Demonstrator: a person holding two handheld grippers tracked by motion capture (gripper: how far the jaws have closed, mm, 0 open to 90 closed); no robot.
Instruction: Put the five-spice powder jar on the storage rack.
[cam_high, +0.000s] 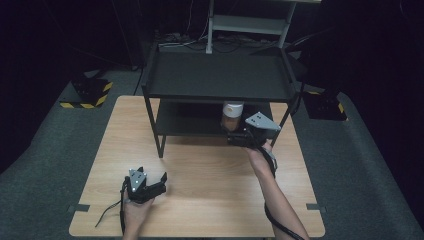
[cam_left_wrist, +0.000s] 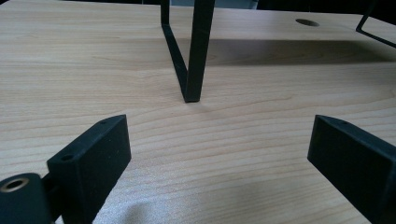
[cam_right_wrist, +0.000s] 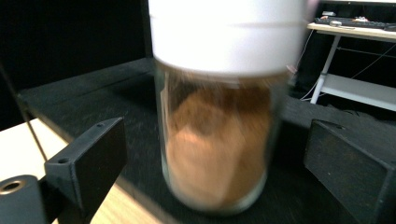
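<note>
A glass jar (cam_high: 232, 116) with a white lid and brown powder inside stands upright on the lower shelf (cam_high: 185, 124) of a black two-tier rack. My right gripper (cam_high: 235, 136) reaches level to that shelf's front edge. In the right gripper view the jar (cam_right_wrist: 219, 130) stands between the two jaws of the right gripper (cam_right_wrist: 215, 161), which are spread wide and clear of the glass on both sides. My left gripper (cam_high: 151, 174) rests low over the wooden table (cam_high: 200, 200) at the near left. It is the left gripper (cam_left_wrist: 219, 154) that stands open with nothing between its jaws.
The rack's top shelf (cam_high: 215, 75) overhangs the jar. Its front left leg (cam_left_wrist: 194, 60) stands on the table just ahead of my left gripper. A round hole (cam_left_wrist: 307, 22) marks the tabletop farther off. Grey floor surrounds the table.
</note>
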